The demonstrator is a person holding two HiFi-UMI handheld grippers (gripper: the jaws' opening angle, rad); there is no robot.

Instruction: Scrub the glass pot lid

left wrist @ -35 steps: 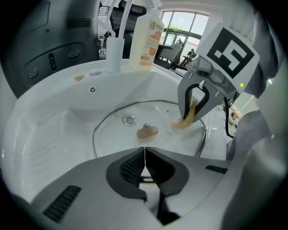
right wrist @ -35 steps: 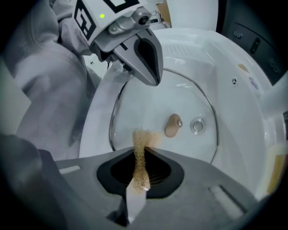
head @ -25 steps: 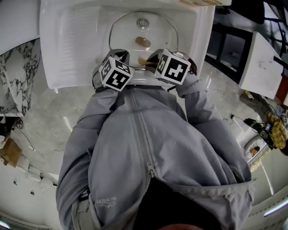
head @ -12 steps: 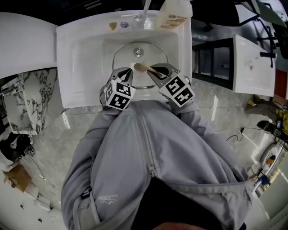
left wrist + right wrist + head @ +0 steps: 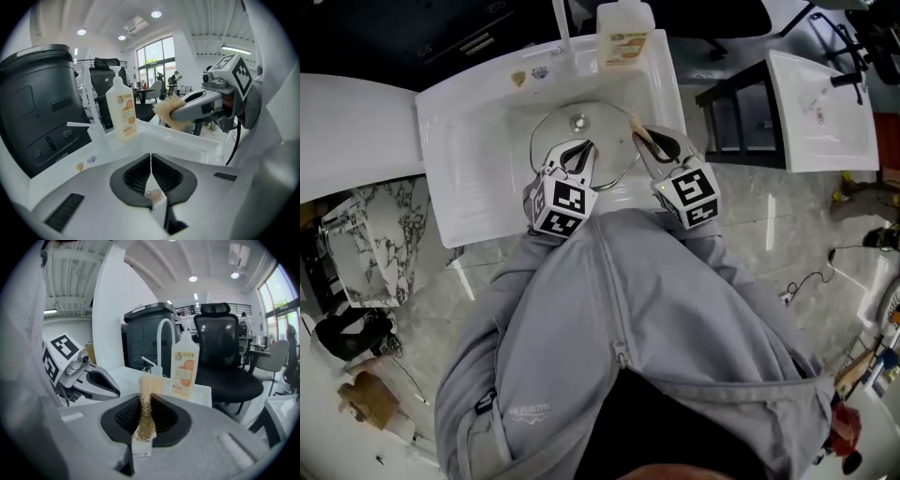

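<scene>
Grey jacket (image 5: 619, 309) fills the foreground, and just past it both grippers are up over the sink (image 5: 478, 141). Left gripper (image 5: 151, 161): jaws pressed tight together, nothing I can make out between them. Right gripper (image 5: 146, 399), near it but apart, is clamped on a tan scrubber (image 5: 149, 385) that sticks up out of the jaws. Below them the lid (image 5: 609, 141) lies flat in the basin, knob (image 5: 578, 122) up, with both tools held above it. At the back rim, a soap bottle (image 5: 623, 37) stands just beside the tap (image 5: 561, 28)
</scene>
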